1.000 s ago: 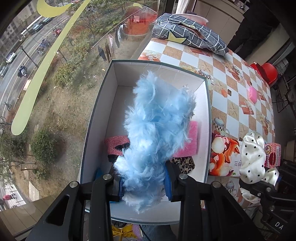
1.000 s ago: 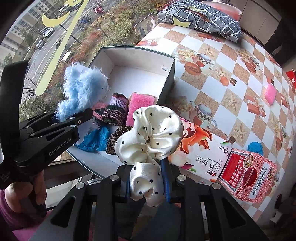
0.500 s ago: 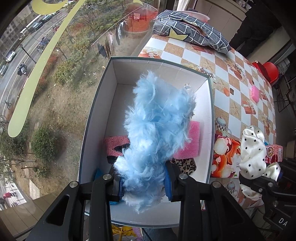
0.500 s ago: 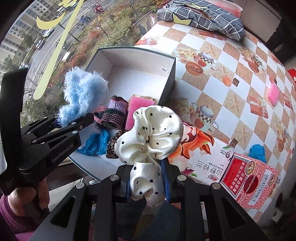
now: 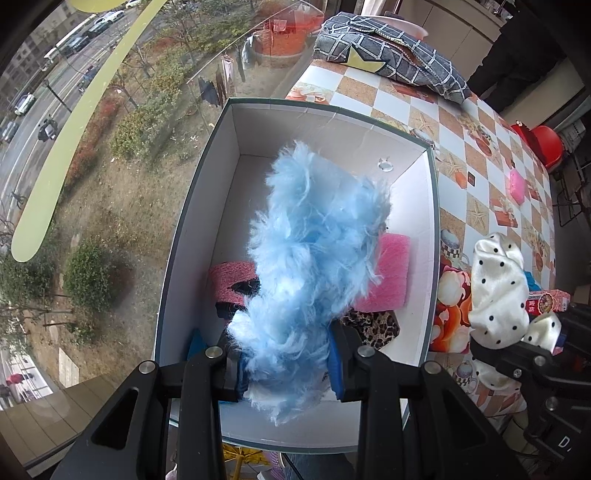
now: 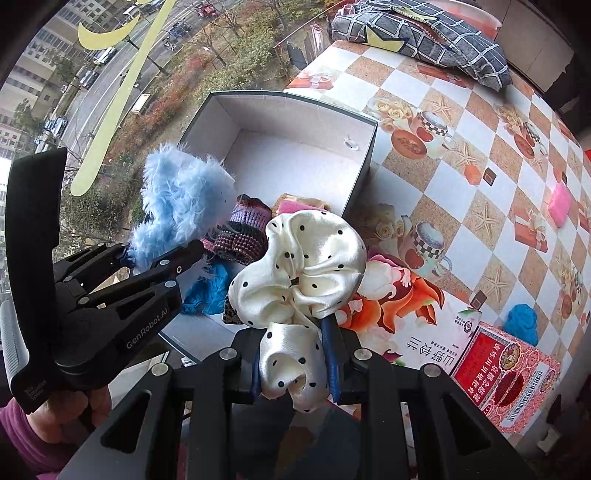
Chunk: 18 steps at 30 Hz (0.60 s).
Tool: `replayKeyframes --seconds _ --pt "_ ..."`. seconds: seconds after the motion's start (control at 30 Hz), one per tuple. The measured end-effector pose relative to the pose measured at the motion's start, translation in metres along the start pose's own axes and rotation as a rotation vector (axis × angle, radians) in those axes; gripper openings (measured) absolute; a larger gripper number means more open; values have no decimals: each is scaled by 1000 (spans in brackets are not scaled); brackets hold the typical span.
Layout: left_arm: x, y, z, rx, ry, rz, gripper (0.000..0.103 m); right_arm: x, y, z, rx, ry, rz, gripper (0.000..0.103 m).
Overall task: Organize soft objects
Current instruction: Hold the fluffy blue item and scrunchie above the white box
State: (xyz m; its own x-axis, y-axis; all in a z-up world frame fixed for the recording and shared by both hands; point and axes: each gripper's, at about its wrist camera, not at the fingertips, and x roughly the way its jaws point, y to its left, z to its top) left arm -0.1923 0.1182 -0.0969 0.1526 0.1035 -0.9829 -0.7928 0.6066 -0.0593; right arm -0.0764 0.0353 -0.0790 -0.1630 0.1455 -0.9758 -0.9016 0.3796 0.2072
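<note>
My left gripper (image 5: 286,369) is shut on a fluffy light-blue piece (image 5: 310,258) and holds it above the near end of an open white box (image 5: 432,236); it also shows in the right wrist view (image 6: 184,199). My right gripper (image 6: 293,373) is shut on a cream polka-dot scrunchie (image 6: 306,266), held over the box's near right corner (image 6: 364,162). The scrunchie also shows in the left wrist view (image 5: 498,288). In the box lie a pink sponge (image 5: 388,273), a pink knitted item (image 5: 231,280), a leopard-print piece (image 5: 373,326) and a blue cloth (image 6: 210,288).
The box stands at the table's window edge. On the checked tablecloth (image 6: 461,122) lie a flat printed package (image 6: 399,306), a red carton (image 6: 506,376), a blue soft item (image 6: 522,323), a pink sponge (image 6: 559,205) and a grey checked cushion (image 6: 424,33). A red chair (image 5: 546,142) stands beyond.
Both grippers have edged slightly forward toward the box, each still holding its item. Nothing was let go.
</note>
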Motion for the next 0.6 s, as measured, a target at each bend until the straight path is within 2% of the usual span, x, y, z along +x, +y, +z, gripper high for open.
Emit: replayKeyframes --seconds 0.6 --pt "-2 0 -1 -14 -5 7 35 -1 4 7 -17 -15 10 26"
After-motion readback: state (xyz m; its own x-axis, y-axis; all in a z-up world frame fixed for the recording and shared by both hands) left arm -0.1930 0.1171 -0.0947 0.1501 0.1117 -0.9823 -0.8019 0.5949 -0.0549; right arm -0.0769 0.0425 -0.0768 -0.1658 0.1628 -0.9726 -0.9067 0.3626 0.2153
